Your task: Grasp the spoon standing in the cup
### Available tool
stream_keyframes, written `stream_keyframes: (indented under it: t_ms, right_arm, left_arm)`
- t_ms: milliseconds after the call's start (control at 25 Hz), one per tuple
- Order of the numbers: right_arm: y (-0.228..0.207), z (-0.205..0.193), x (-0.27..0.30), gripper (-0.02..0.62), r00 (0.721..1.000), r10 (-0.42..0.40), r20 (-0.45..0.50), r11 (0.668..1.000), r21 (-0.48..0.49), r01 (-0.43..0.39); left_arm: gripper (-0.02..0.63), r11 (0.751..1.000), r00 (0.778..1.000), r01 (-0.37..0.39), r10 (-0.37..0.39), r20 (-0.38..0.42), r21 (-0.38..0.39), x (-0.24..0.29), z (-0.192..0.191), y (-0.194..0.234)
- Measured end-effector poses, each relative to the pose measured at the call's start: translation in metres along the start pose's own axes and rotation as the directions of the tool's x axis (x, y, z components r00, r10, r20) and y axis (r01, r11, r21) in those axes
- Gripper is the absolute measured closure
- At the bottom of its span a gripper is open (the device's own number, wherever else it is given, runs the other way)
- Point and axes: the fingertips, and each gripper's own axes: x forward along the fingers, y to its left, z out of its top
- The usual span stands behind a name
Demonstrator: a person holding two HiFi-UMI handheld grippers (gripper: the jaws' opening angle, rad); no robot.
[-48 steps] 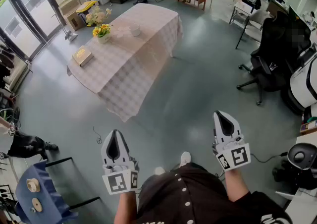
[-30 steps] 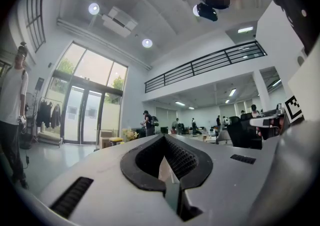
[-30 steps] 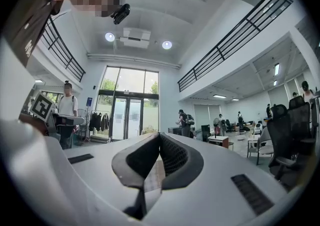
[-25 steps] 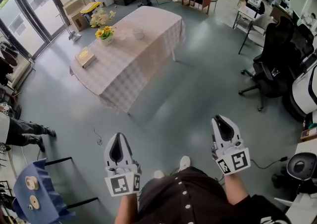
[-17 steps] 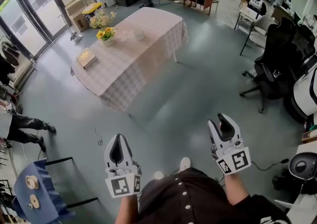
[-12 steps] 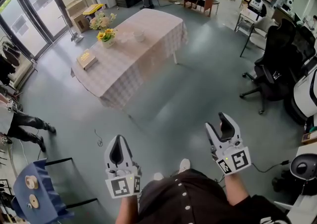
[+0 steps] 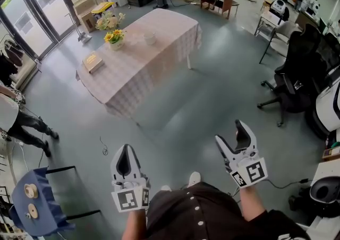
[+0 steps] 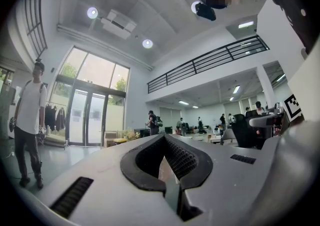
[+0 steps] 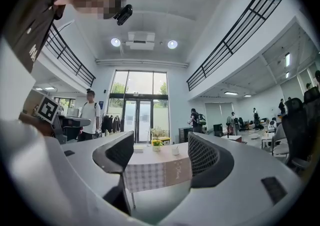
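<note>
Currently: right claw [image 7: 230, 134] released, jaws spread wide, having just been opening. Nothing sits between them; through the gap, in the right gripper view, only the far-off counter [image 7: 154, 69] shows. Left claw [image 7: 124, 150] clenched, tips meeting, empty.

Pose: both claws point out level ahead of me, side by side and well apart. Marker cubes [image 7: 249, 171] face up toward my head. Forearms [image 7: 135, 225] run straight back from them. Right claw sits a little further forward than left.

Below both claws: grey floor [image 7: 212, 95].

Counter, under a checked cloth, stands well ahead and off to the left across the floor. Cup [image 7: 150, 37] stands near its far end, well apart from either claw; the spoon inside is too small to make out. Yellow flowers [image 7: 110, 35] stand left of the cup. Flat box [image 7: 92, 62] lies by the counter's left edge.
</note>
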Motion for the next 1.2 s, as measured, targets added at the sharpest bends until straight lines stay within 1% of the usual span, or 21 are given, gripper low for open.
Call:
stream_keyframes:
  t_ms: [280, 520, 680, 840, 1040, 1200]
  right_arm:
    - [-0.031, -0.006, -0.004, 0.275, 0.998, 0.063, -0.001, 0.998, -0.002, -0.063]
    - [-0.054, -0.012, -0.001, 0.264, 0.998, 0.066, 0.007, 0.998, 0.021, -0.066]
    - [-0.062, -0.018, 0.008, 0.256, 0.997, 0.071, -0.006, 0.997, 0.036, -0.071]
    - [-0.070, -0.017, 0.020, 0.255, 0.998, 0.066, 0.001, 0.998, 0.024, -0.066]
    - [-0.080, -0.019, 0.046, 0.256, 0.998, 0.067, 0.011, 0.997, 0.025, -0.067]
    - [-0.085, -0.023, 0.079, 0.256, 0.998, 0.070, 0.006, 0.997, 0.020, -0.070]
  left_arm:
    - [0.589, 0.999, 0.999, -0.037, 0.037, -0.002, -0.017, 0.011, -0.003, -0.035]
    - [0.589, 0.998, 0.998, -0.060, 0.060, -0.012, -0.010, 0.020, -0.006, -0.048]
    - [0.589, 0.998, 0.998, -0.068, 0.068, -0.017, -0.016, 0.030, -0.008, -0.049]
    - [0.589, 0.998, 0.998, -0.059, 0.058, -0.011, -0.021, 0.048, -0.011, -0.048]
    - [0.589, 0.999, 0.999, -0.038, 0.038, -0.002, -0.020, 0.083, -0.013, -0.043]
    - [0.589, 0.999, 0.999, -0.034, 0.034, 0.003, -0.023, 0.115, -0.016, -0.029]
